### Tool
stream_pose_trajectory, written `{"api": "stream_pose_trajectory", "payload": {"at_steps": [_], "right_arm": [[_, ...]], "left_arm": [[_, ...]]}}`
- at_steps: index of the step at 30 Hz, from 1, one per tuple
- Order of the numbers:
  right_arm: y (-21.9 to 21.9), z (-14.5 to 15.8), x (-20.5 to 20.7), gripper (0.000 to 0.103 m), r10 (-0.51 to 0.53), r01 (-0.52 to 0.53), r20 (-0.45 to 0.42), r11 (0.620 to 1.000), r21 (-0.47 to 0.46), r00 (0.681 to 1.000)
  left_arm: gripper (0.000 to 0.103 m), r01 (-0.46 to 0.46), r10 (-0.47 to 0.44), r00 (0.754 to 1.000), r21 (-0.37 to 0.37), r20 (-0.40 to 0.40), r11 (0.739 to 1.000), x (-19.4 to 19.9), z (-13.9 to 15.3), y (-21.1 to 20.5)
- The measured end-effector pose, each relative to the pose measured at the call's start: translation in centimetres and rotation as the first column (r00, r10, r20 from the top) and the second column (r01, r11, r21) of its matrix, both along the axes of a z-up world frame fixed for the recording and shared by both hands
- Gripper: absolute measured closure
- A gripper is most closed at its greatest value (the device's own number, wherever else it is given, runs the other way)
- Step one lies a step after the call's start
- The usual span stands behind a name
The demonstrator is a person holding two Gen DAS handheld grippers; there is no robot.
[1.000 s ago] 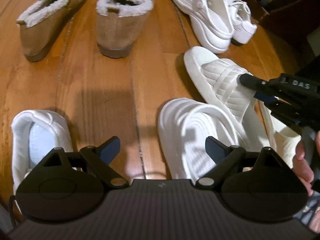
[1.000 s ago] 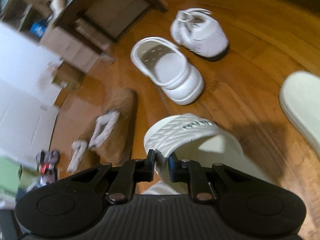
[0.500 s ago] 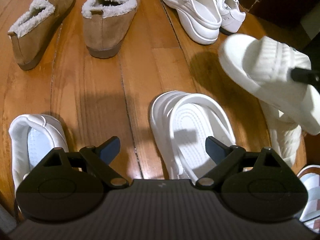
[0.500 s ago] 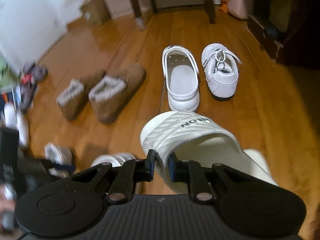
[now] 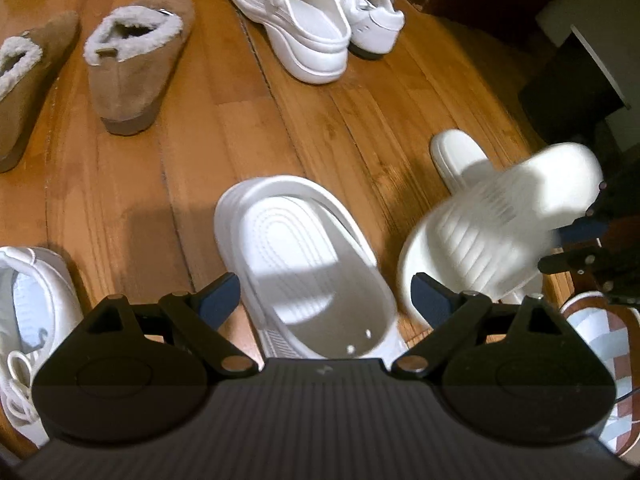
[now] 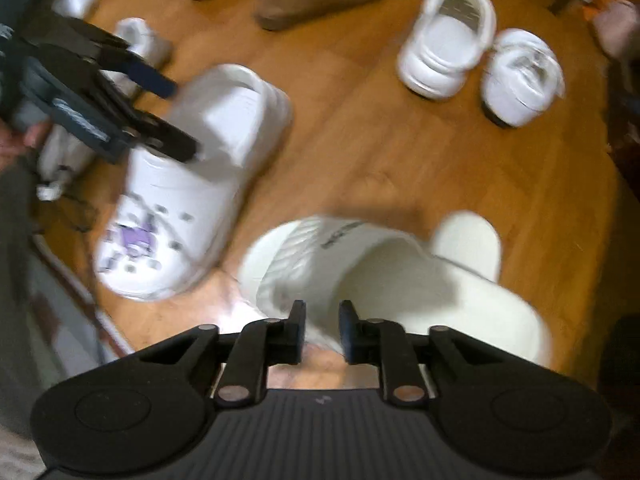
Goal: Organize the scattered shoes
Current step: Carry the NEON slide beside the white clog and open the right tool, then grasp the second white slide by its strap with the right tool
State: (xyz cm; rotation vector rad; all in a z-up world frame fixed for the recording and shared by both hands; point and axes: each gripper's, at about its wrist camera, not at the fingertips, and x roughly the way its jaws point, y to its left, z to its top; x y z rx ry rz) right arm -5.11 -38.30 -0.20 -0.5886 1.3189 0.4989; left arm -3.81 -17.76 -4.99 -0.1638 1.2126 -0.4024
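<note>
My right gripper (image 6: 322,320) is shut on the strap of a white ribbed slide (image 6: 340,256) and holds it low over its matching slide (image 6: 468,236) on the wood floor; the held slide (image 5: 492,220) also shows blurred in the left wrist view, over the matching slide (image 5: 456,152). My left gripper (image 5: 324,292) is open and empty, its jaws on either side of a white clog (image 5: 304,264). That clog (image 6: 192,188) carries purple charms.
Two tan fur-lined slippers (image 5: 136,60) lie at the far left. A second white clog (image 5: 300,28) and a white sneaker (image 5: 372,12) sit at the back. Another white sneaker (image 5: 28,312) lies at the near left. Dark furniture (image 5: 560,80) stands on the right.
My right gripper has swung the held slide down and over, onto its mate. The left gripper has moved forward over the white clog, still open.
</note>
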Motion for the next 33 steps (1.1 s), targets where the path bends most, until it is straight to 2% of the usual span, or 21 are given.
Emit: {"api": "stream_pose_trajectory", "payload": {"at_steps": [1, 3, 4, 5, 6, 7, 8, 9, 10, 12, 15, 17, 18, 20, 22, 25, 26, 28, 29, 31, 33], "right_arm": [[-1.1, -0.1, -0.4, 0.036, -0.120, 0.122, 0.051, 0.992, -0.023, 0.991], [-2.6, 0.4, -1.3, 0.032, -0.302, 0.310, 0.157, 0.950, -0.029, 0.940], [-4.0, 1.4, -2.9, 0.031, -0.436, 0.443, 0.252, 0.896, 0.030, 0.864], [-5.4, 2.2, -4.5, 0.028, -0.551, 0.545, 0.306, 0.831, 0.113, 0.777], [-6.5, 2.4, -6.0, 0.023, -0.638, 0.596, 0.280, 0.770, 0.228, 0.717], [-7.7, 2.7, -7.6, 0.011, -0.717, 0.637, 0.241, 0.694, 0.337, 0.654], [-8.8, 2.7, -9.0, 0.008, -0.790, 0.670, 0.183, 0.599, 0.439, 0.586], [-9.7, 2.1, -10.1, 0.008, -0.849, 0.699, 0.097, 0.487, 0.523, 0.519], [-10.3, 1.2, -10.7, 0.008, -0.879, 0.716, 0.019, 0.400, 0.572, 0.476], [-10.9, -1.1, -11.3, 0.009, -0.904, 0.747, -0.107, 0.271, 0.608, 0.415], [-10.2, -2.9, -11.2, 0.009, -0.928, 0.795, -0.143, 0.207, 0.570, 0.345], [-9.8, -3.3, -11.3, 0.009, -0.938, 0.803, -0.153, 0.174, 0.571, 0.312], [-9.5, -3.3, -11.0, 0.009, -0.942, 0.802, -0.143, 0.172, 0.572, 0.304], [-8.0, -2.7, -10.0, 0.010, -0.943, 0.801, -0.044, 0.256, 0.541, 0.330], [-6.1, -1.7, -9.4, 0.010, -0.914, 0.769, 0.130, 0.396, 0.502, 0.385], [-2.8, -1.4, -8.5, 0.010, -0.818, 0.689, 0.291, 0.575, 0.441, 0.496], [-1.2, -1.7, -8.5, 0.010, -0.766, 0.657, 0.366, 0.642, 0.396, 0.528], [1.9, -2.9, -8.9, 0.009, -0.642, 0.597, 0.520, 0.751, 0.282, 0.563], [3.0, -3.6, -9.2, 0.009, -0.586, 0.570, 0.569, 0.788, 0.234, 0.577], [5.0, -5.4, -10.1, 0.009, -0.499, 0.538, 0.648, 0.827, 0.159, 0.575], [5.9, -6.7, -10.5, 0.009, -0.457, 0.529, 0.677, 0.841, 0.116, 0.577]], "left_arm": [[0.010, 0.006, -0.006, 1.000, -0.003, -0.002, 1.000, -0.1, 0.0, -0.3], [0.010, 0.015, -0.015, 1.000, -0.004, -0.004, 1.000, -0.2, -0.1, -0.7], [0.010, 0.019, -0.019, 1.000, 0.001, -0.005, 1.000, -0.3, -0.1, -0.9], [0.010, 0.025, -0.025, 1.000, 0.008, -0.008, 1.000, -0.4, -0.2, -1.1], [0.010, 0.028, -0.028, 1.000, 0.014, -0.007, 1.000, -0.5, -0.2, -1.3], [0.010, 0.032, -0.032, 0.999, 0.022, -0.001, 0.999, -0.7, -0.2, -1.4], [0.009, 0.037, -0.038, 0.999, 0.032, 0.003, 0.999, -0.8, -0.2, -1.6], [0.009, 0.040, -0.040, 0.999, 0.037, 0.004, 0.999, -0.9, -0.2, -1.7], [0.009, 0.038, -0.038, 0.999, 0.037, 0.003, 0.999, -0.9, -0.1, -1.6], [0.009, 0.033, -0.033, 0.999, 0.029, 0.001, 0.999, -1.0, 0.0, -1.5], [0.009, 0.027, -0.027, 1.000, 0.011, 0.007, 1.000, -1.1, 0.4, -1.1], [0.009, 0.027, -0.027, 0.999, 0.021, 0.023, 0.999, -1.2, 0.7, -1.0], [0.009, 0.027, -0.028, 0.999, 0.023, 0.031, 0.999, -1.2, 0.9, -1.0], [0.009, 0.026, -0.026, 0.999, 0.013, 0.032, 1.000, -1.2, 1.1, -0.8], [0.009, 0.020, -0.021, 0.999, 0.009, 0.041, 1.000, -1.1, 1.5, -0.5], [0.008, 0.007, -0.008, 0.998, 0.013, 0.060, 1.000, -0.9, 2.0, 0.2], [0.008, -0.001, 0.001, 0.998, 0.003, 0.056, 1.000, -0.8, 2.0, 0.5], [0.008, -0.036, 0.037, 0.999, -0.029, 0.034, 0.999, -0.4, 1.9, 1.4], [0.008, -0.043, 0.044, 0.999, -0.027, 0.032, 0.999, -0.3, 1.8, 1.5], [0.008, -0.050, 0.049, 0.998, 0.016, 0.048, 0.999, -0.4, 1.9, 1.5], [0.008, -0.042, 0.039, 0.998, 0.042, 0.057, 0.998, -0.5, 1.9, 1.3]]}}
